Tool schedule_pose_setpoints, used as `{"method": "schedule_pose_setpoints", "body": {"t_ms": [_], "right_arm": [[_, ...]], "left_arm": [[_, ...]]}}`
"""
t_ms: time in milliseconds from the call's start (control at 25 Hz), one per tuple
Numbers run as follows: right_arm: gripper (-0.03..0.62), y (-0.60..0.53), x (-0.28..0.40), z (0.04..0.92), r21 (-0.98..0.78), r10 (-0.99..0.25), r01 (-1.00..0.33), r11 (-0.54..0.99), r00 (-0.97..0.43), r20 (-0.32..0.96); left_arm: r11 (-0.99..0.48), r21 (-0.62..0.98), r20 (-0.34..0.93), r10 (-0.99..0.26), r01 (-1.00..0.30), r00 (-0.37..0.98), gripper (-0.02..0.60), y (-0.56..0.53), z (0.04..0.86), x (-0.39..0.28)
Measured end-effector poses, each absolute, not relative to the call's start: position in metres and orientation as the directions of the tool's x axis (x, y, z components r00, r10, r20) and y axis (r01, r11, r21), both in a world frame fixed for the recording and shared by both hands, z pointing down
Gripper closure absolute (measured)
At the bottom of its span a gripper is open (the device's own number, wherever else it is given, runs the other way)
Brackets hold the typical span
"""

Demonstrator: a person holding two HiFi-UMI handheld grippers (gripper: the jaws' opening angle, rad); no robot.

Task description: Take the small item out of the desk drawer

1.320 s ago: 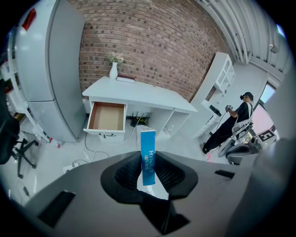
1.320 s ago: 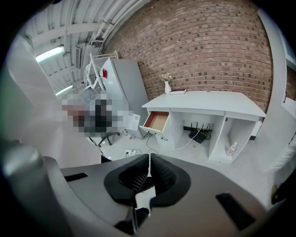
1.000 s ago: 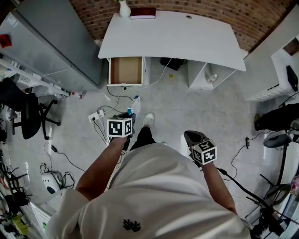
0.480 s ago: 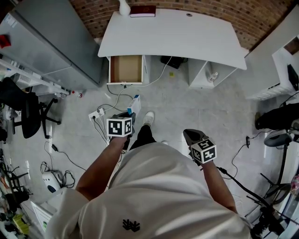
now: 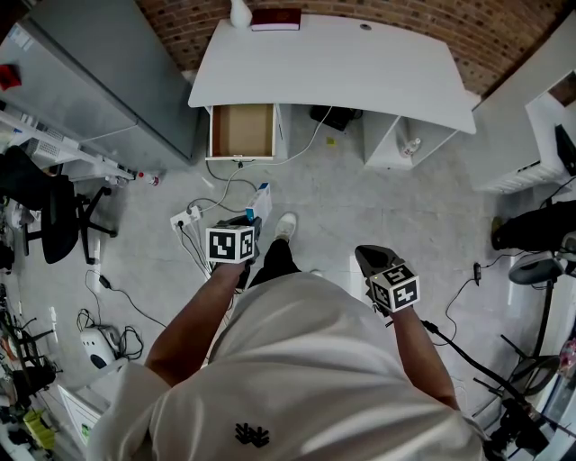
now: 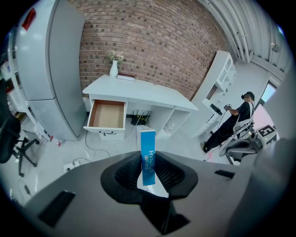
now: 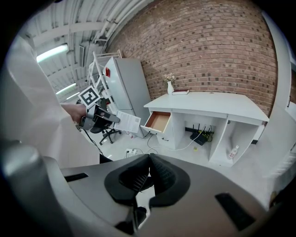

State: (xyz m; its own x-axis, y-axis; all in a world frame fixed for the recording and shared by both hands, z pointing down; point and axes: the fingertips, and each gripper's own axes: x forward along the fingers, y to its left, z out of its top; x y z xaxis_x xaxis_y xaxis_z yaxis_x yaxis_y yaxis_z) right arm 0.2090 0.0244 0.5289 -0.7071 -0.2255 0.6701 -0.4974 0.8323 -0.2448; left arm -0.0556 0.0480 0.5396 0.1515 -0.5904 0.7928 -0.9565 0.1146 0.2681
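My left gripper (image 6: 148, 172) is shut on a small blue-and-white box (image 6: 147, 156), held upright between its pads. In the head view that box (image 5: 261, 200) sticks out ahead of the left gripper (image 5: 250, 223), over the floor a step back from the desk. The white desk (image 5: 360, 63) stands against the brick wall with its left drawer (image 5: 241, 131) pulled open; the drawer's brown bottom (image 6: 107, 115) looks bare. My right gripper (image 7: 148, 161) is shut with nothing between its jaws and hangs at my right side (image 5: 372, 262). The right gripper view also shows the open drawer (image 7: 158, 121).
A grey fridge (image 5: 108, 81) stands left of the desk. A power strip with cables (image 5: 189, 221) lies on the floor before the drawer, a black office chair (image 5: 54, 221) at the left. A vase (image 5: 238, 14) and a book (image 5: 275, 20) sit on the desk. A person (image 6: 236, 118) stands far right.
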Motion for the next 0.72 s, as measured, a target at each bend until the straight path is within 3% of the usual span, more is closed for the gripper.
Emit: {"method": "schedule_pose_setpoints", "body": {"t_ms": [720], "right_arm": [[0.564, 0.024, 0.231, 0.539, -0.251, -0.225, -0.513, 0.821, -0.694, 0.684]], "left_arm": [[0.099, 0.261, 0.803, -0.574, -0.960, 0.159, 0.482, 0.041, 0.546, -0.039]]}}
